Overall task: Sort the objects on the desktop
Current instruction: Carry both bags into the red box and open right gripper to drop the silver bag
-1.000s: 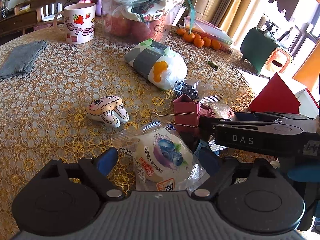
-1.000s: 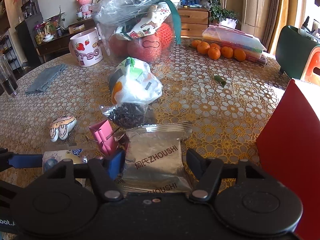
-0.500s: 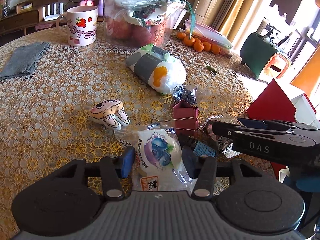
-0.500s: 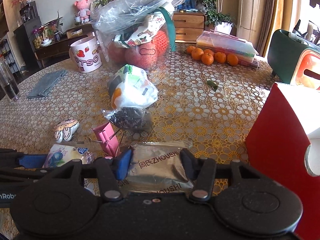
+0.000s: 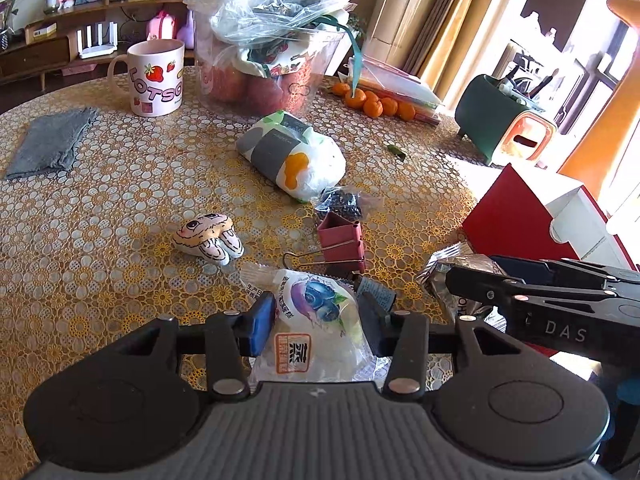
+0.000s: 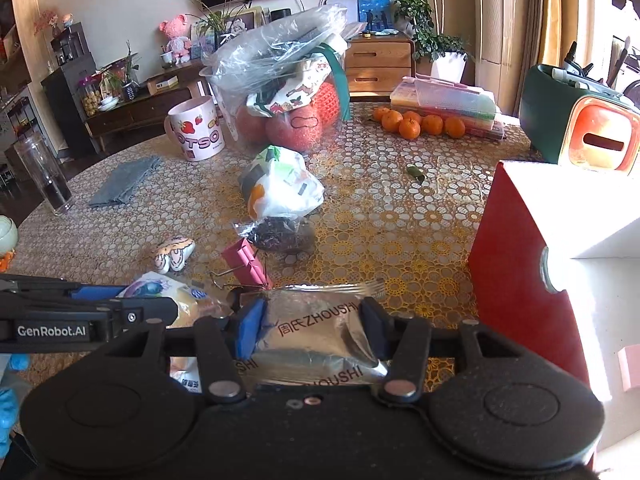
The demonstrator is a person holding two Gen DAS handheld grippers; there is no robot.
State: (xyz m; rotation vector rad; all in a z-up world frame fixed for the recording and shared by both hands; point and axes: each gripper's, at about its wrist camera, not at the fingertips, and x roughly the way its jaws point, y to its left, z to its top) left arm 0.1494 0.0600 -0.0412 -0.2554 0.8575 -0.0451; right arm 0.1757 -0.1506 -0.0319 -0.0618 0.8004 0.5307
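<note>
Plainly, both hands have a packet each:
Left gripper (image 5: 316, 320): its jaws are closing, narrow now, with the blueberry snack pouch (image 5: 316, 328) between them; the blue fingers (image 5: 260, 320) press its sides and crumple the clear wrap.
Right gripper (image 6: 312, 326): its fingers (image 6: 248, 326) are drawn in against both edges of the silver foil packet (image 6: 316, 336), which bulges between them (the print reads ZHOUSHI).
Why held so: each packet is pinched across its width near the front, likely so it can be carried flat to the red box (image 6: 516, 264) just to the right, which looks like the sorting bin.
Tabletop (image 5: 100, 208): lace-patterned cloth, with loose things lying beyond the fingers.
Yet to sort: pink binder clip (image 5: 342, 240), painted stone (image 5: 208, 234), small bag of dark bits (image 5: 340, 202), white wrapped bundle (image 5: 296, 156).
Pouch position: whether either packet is clear of the tabletop, I cannot tell.
</note>
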